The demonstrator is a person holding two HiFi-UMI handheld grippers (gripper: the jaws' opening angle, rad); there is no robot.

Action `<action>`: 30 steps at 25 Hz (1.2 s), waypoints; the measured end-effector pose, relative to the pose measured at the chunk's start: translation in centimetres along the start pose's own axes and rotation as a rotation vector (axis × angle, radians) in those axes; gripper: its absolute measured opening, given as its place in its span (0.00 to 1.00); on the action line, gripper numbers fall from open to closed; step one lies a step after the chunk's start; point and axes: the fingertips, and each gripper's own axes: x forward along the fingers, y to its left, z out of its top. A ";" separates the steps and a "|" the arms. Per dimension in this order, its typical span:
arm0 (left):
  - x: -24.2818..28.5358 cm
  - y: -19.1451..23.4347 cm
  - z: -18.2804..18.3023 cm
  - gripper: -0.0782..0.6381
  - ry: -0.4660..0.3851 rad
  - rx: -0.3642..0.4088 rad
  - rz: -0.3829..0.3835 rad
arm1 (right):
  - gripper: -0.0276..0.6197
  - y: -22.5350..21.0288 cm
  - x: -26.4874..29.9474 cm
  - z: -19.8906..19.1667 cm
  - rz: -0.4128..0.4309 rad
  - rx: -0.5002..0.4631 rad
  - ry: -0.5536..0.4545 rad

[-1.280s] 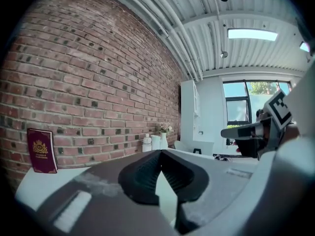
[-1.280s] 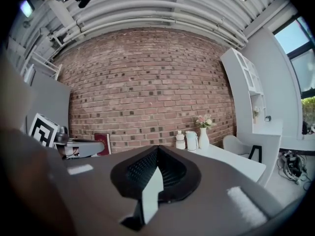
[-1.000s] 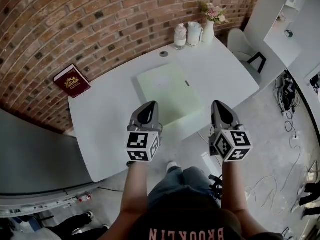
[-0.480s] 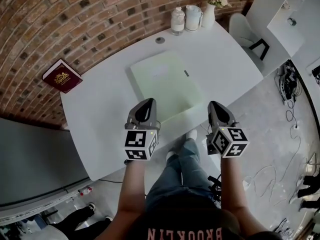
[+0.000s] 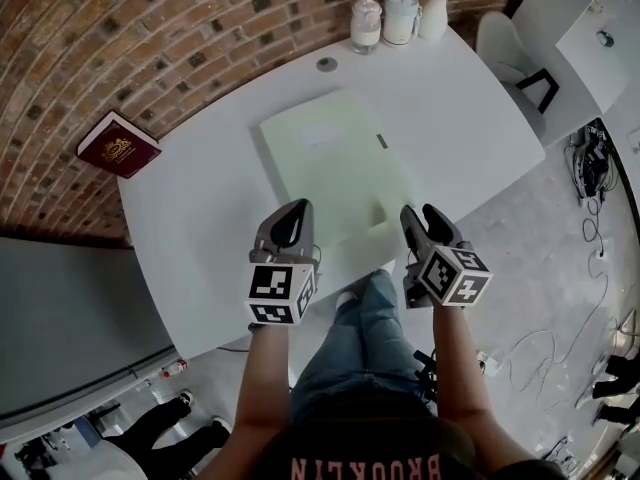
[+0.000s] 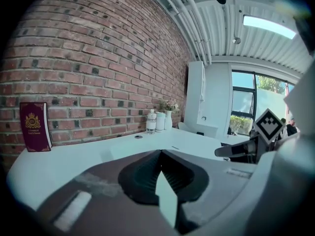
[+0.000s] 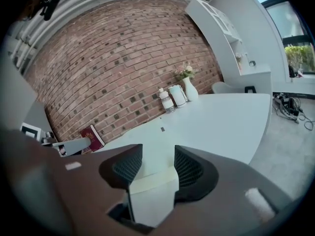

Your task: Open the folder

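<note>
The white table (image 5: 190,218) carries the pale green folder (image 5: 335,163), which lies closed and flat at the table's middle. The right gripper (image 5: 418,215), short of the folder a second ago with jaws clenched, now sits at the folder's near right corner. Its jaws are opening, the folder's corner shows in the gap, and no pad presses on it. The left gripper (image 5: 293,211) has come down beside the folder's near left edge, jaws clenched on nothing. A red book (image 5: 118,146) stands well left of the folder.
</note>
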 end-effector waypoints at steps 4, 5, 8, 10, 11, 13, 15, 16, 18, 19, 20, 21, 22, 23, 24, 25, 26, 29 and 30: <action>0.5 0.7 -0.3 0.10 0.016 0.001 0.019 | 0.37 -1.3 1.5 -1.0 -0.021 0.076 0.026; 0.6 0.9 -0.4 0.10 0.020 0.000 0.023 | 0.37 -1.7 1.9 -1.2 -0.030 0.096 0.031; 0.9 1.2 -1.0 0.10 0.038 -0.001 0.030 | 0.37 -2.7 2.6 -2.0 -0.045 0.169 0.049; 0.9 1.4 -1.3 0.10 0.047 -0.002 0.035 | 0.37 -2.9 2.9 -2.5 -0.031 0.232 0.051; 0.9 1.5 -1.4 0.10 0.049 -0.003 0.037 | 0.36 -2.8 3.0 -2.5 -0.021 0.262 0.046; 0.9 1.6 -1.5 0.10 0.052 -0.004 0.040 | 0.34 -2.4 3.2 -2.3 -0.004 0.305 0.026; 0.9 1.7 -1.5 0.10 0.053 -0.004 0.040 | 0.29 -2.2 3.0 -1.8 0.005 0.332 -0.003; 0.9 1.7 -1.5 0.10 0.053 -0.003 0.040 | 0.27 -2.2 2.8 -1.5 0.016 0.353 -0.022; 0.8 1.8 -1.6 0.10 0.052 -0.003 0.043 | 0.24 -2.1 2.5 -1.0 0.063 0.441 -0.067; 0.8 1.8 -1.7 0.10 0.051 -0.004 0.045 | 0.22 -2.1 2.5 -0.8 0.098 0.503 -0.088; 0.8 1.8 -1.8 0.10 0.051 -0.004 0.047 | 0.17 -2.0 2.4 -0.6 0.135 0.562 -0.106; 0.8 1.7 -1.9 0.10 0.050 -0.004 0.048 | 0.16 -1.9 2.5 -0.6 0.169 0.608 -0.117; 0.7 1.6 -1.9 0.10 0.050 -0.002 0.049 | 0.16 -1.8 2.6 -0.6 0.194 0.635 -0.119; 0.6 1.5 -1.8 0.10 0.049 0.002 0.049 | 0.16 -1.8 2.8 -0.7 0.209 0.646 -0.115; 0.6 1.4 -1.7 0.10 0.047 0.006 0.049 | 0.16 -1.7 3.0 -0.8 0.215 0.648 -0.107; 0.4 1.4 -1.6 0.10 0.045 0.011 0.051 | 0.15 -1.6 3.3 -0.9 0.216 0.644 -0.100; 0.3 1.4 -1.4 0.10 0.042 0.016 0.053 | 0.14 -1.5 3.5 -1.0 0.213 0.635 -0.094; -0.3 1.7 -0.6 0.10 0.031 0.024 0.065 | 0.12 -1.2 3.6 -0.6 0.198 0.599 -0.095; -0.5 2.0 -0.4 0.10 0.027 0.023 0.071 | 0.11 -1.0 3.6 -0.3 0.198 0.589 -0.099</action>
